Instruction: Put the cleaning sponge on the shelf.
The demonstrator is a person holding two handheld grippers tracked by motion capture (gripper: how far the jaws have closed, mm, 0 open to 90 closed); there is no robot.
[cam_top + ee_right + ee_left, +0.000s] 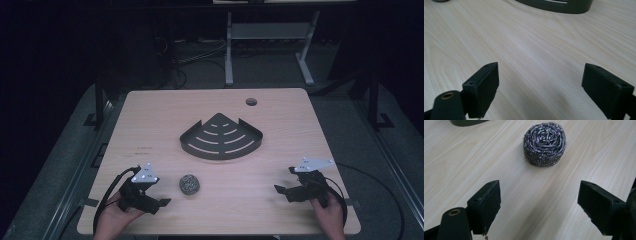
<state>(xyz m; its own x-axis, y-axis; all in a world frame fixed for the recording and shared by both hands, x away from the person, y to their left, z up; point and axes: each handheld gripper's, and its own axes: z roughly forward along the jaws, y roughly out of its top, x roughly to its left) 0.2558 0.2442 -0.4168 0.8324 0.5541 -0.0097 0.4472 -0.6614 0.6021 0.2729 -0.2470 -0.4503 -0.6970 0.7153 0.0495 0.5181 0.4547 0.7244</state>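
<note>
Coiled wire scourer [545, 144], matt wood-grain table [499, 160]

Pale wood-grain table [150, 115]; dark grey slotted corner tray [221, 137]; silvery coiled scourer [544, 143]; black tools.

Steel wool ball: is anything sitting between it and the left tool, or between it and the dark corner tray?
Nothing visible does. Bare table lies between the open left tool and the steel wool ball, and bare wood again between the ball and the corner tray beyond it.
</note>
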